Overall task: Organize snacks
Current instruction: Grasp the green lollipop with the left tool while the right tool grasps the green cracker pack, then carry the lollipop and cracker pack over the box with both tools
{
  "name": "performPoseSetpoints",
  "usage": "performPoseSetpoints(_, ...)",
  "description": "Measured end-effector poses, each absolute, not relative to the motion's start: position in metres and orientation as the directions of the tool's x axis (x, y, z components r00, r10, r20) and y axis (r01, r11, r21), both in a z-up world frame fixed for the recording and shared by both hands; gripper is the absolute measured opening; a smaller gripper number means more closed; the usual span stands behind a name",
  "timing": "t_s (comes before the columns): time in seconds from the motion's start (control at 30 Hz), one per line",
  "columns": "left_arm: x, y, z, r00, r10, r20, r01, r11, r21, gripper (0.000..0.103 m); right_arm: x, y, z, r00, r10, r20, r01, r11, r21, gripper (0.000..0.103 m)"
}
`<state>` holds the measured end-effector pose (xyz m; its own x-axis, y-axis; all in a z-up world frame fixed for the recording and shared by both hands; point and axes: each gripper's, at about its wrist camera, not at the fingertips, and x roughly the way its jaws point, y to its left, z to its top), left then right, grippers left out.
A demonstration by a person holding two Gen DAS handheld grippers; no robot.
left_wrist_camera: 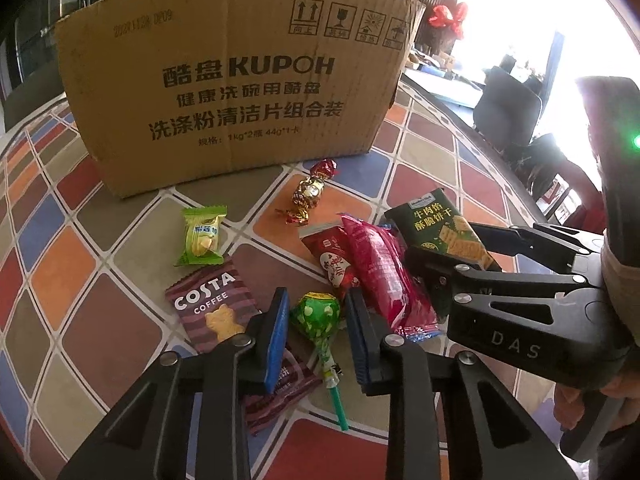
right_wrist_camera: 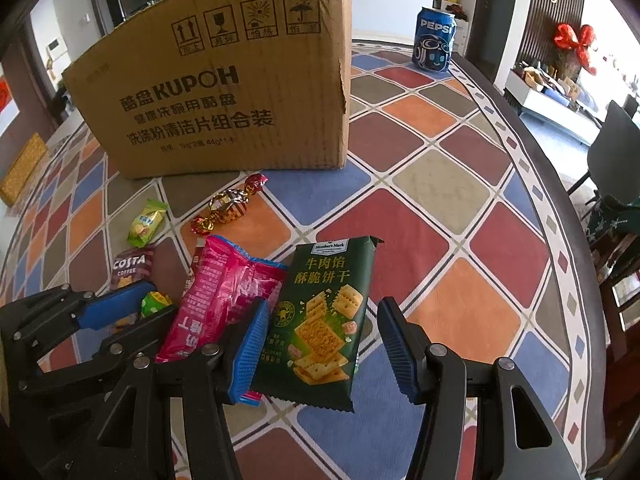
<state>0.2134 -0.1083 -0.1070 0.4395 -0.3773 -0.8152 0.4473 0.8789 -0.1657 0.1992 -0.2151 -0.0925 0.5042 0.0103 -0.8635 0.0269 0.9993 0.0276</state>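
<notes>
- one brown corrugated cardboard box (left_wrist_camera: 236, 84) printed "kupoh" stands upright at the back of the table with the multicoloured diamond-pattern cloth (right_wrist_camera: 460, 216); whether it holds anything cannot be told.
- seven snacks lie loose on the cloth in front of the box, none inside it.
- one round chocolate in a red and gold twisted foil wrapper (left_wrist_camera: 310, 192) lies nearest the box, just clear of its front face.
- one small light green sachet with a yellow sweet pictured on it (left_wrist_camera: 201, 236) lies left of the chocolate.
- one brown striped "costa coffee" biscuit packet (left_wrist_camera: 218, 312) lies below the green sachet, its lower end under the left gripper's finger.
- one green foil-wrapped lollipop on a green stick (left_wrist_camera: 320, 320) lies between the blue pads of the left gripper (left_wrist_camera: 316, 330); the fingers are apart, on either side of its head without visibly pressing it.
- two red packets overlap: one red and white sachet (left_wrist_camera: 326, 254) partly under one long shiny magenta wrapper (left_wrist_camera: 384, 276).
- one dark green beef cracker packet (right_wrist_camera: 320, 328) lies flat between the spread fingers of the right gripper (right_wrist_camera: 324, 340), the left pad at its edge, the right pad clear of it.
- one blue pepsi can (right_wrist_camera: 435, 40) stands upright behind and to the right of the box, well apart from the snacks.
</notes>
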Motion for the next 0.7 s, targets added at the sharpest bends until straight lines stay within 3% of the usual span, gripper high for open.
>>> performPoseSetpoints(0.1,0.213,-0.109,-0.107,0.439,-0.377,-0.816,0.444,0.88,-0.168,0.027,0.198,-0.214,-0.092,0.507,0.01,-0.862,0.021,0.999,0.024,0.051)
performPoseSetpoints(0.17,0.214,-0.109,-0.107,0.437,-0.377,-0.816,0.442,0.881,-0.17,0.027,0.198,-0.212,-0.094,0.502,0.02,-0.865,0.007,1.0,0.028,0.04)
performPoseSetpoints(0.33,0.213,-0.106,-0.105,0.441,-0.379,-0.813,0.435,0.883,-0.176,0.027,0.195,-0.213,-0.093,0.512,0.018,-0.859,0.018,0.999,0.031,0.03)
performPoseSetpoints(0.37,0.213,-0.105,-0.104,0.444,-0.38,-0.811,0.432,0.884,-0.178,0.026,0.194,-0.214,-0.092,0.518,0.024,-0.855,0.02,0.999,0.04,0.022)
performPoseSetpoints(0.47,0.212,-0.103,-0.1,0.451,-0.386,-0.805,0.426,0.885,-0.186,0.026,0.19,-0.217,-0.087,0.536,0.045,-0.843,0.028,0.997,0.07,0.013)
performPoseSetpoints(0.7,0.209,-0.1,-0.09,0.473,-0.395,-0.788,0.415,0.888,-0.196,0.026,0.184,-0.219,-0.078,0.575,0.089,-0.813,0.019,0.992,0.121,0.011)
